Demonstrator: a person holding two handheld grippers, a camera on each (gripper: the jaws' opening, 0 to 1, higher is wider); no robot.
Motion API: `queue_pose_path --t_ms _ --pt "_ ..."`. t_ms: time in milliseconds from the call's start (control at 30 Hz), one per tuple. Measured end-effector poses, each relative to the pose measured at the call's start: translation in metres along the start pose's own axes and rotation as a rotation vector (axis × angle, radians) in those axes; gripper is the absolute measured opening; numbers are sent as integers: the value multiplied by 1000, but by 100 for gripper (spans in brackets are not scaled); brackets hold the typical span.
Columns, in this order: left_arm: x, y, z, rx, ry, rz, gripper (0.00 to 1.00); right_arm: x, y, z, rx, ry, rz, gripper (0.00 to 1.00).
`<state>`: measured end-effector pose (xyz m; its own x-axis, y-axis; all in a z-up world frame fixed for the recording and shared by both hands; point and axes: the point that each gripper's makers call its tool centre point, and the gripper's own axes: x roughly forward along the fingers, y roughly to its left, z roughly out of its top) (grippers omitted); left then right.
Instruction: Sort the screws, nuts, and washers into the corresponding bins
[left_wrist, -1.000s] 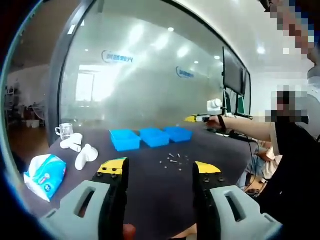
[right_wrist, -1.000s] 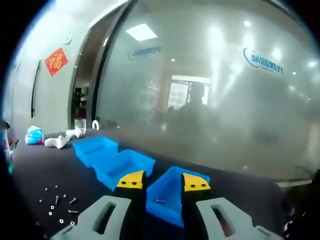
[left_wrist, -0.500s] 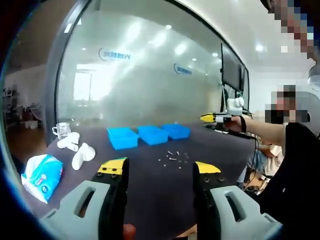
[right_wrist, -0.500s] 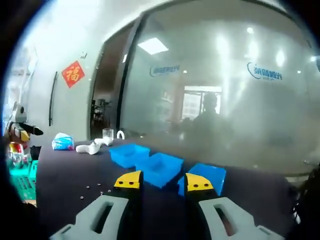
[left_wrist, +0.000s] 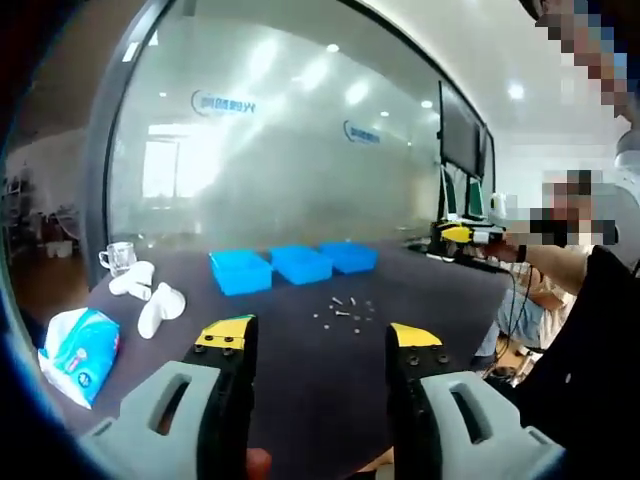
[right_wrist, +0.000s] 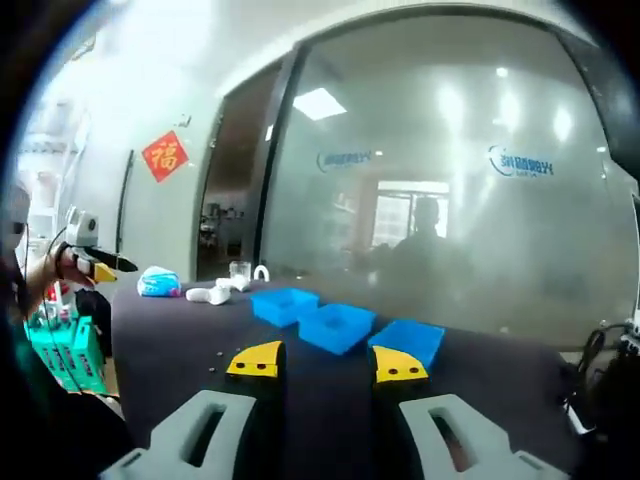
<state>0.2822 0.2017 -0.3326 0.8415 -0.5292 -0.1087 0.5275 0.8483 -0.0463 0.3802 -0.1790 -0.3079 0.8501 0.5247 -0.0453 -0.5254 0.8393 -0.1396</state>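
Three blue plastic bins (left_wrist: 293, 266) stand in a row on the dark table (left_wrist: 300, 370). Small metal screws, nuts and washers (left_wrist: 343, 310) lie scattered just in front of the bins. The left gripper (left_wrist: 318, 335) and right gripper (right_wrist: 327, 363) are both spread, empty.

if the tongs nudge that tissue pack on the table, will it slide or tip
The tissue pack lies low and flat near the edge of the dark table, so it would probably slide rather than tip. Its wrapper looks soft and slightly crumpled, so it likely dents under a pinch. It seems light for its bulk.
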Motion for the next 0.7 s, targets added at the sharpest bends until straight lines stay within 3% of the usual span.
queue_pose_path --t_ms 467,700 --pt "2 -2 -7 10 40 -13 51 -52 23 -31 38 31 10 30" --pt "3 -4 -5 12 38 -18 51 -53 30 -35 51 40 16 31"
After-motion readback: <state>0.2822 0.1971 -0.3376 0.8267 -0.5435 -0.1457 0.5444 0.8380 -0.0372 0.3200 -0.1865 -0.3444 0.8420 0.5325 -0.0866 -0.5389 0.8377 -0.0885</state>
